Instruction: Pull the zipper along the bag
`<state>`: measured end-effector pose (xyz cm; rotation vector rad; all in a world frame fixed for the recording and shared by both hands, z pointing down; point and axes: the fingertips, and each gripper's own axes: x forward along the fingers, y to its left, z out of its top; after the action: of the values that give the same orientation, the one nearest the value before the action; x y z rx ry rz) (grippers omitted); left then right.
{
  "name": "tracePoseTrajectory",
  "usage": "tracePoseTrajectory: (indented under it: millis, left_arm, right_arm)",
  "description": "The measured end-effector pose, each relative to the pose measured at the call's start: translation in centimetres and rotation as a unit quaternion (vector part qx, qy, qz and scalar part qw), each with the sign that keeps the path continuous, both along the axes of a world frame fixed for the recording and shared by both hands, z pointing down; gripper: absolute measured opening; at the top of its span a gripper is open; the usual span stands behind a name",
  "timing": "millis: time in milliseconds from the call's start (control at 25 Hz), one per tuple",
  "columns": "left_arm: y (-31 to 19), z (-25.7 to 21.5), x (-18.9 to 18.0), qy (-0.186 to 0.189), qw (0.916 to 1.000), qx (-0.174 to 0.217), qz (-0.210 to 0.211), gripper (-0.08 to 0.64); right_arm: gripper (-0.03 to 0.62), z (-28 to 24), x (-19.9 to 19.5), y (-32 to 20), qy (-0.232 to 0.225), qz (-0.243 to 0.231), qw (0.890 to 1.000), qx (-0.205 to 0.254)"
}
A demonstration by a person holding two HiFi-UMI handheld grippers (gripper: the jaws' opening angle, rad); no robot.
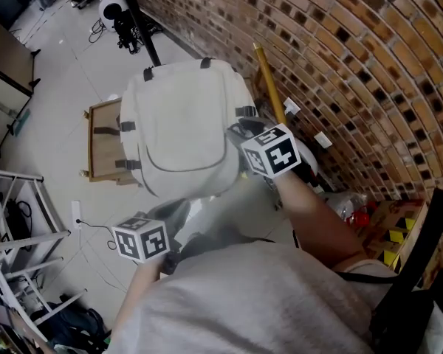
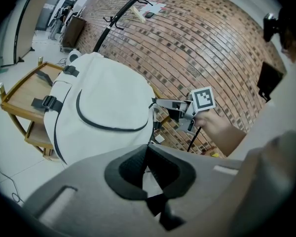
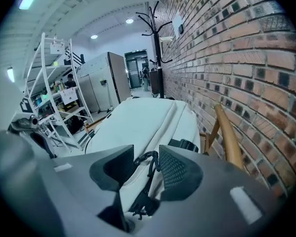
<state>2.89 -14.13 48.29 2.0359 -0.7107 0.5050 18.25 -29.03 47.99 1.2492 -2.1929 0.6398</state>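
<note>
Soft, light bag [image 1: 181, 124] likely sags when pulled: left gripper [image 2: 148, 154] pinches its lower fabric, right gripper [image 3: 147, 154] gapes around zipper cord [image 3: 149, 174], the place to grip.

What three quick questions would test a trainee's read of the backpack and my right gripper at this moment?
1. True or false: the backpack is black.
2. Multiple choice: between the jaws of the right gripper lies A) a black zipper pull cord, B) a plastic buckle, C) nothing at all.
3. Short answer: are the right gripper's pads pressing on what lies between them?

Key:
1. False: it is white.
2. A.
3. No: the jaws stand apart, with the cord loose between them.
</note>
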Motion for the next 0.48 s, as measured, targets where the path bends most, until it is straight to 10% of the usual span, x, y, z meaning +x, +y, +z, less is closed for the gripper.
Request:
tracePoseTrajectory:
  millis: [480]
  left_arm:
    - [7.3, -0.5, -0.4, 0.019, 0.9985, 0.007, 0.051, 0.000]
  right_arm:
    - [0.109, -1.2, -5.2, 17.1, -0.044, -0.044, 0.998, -0.015]
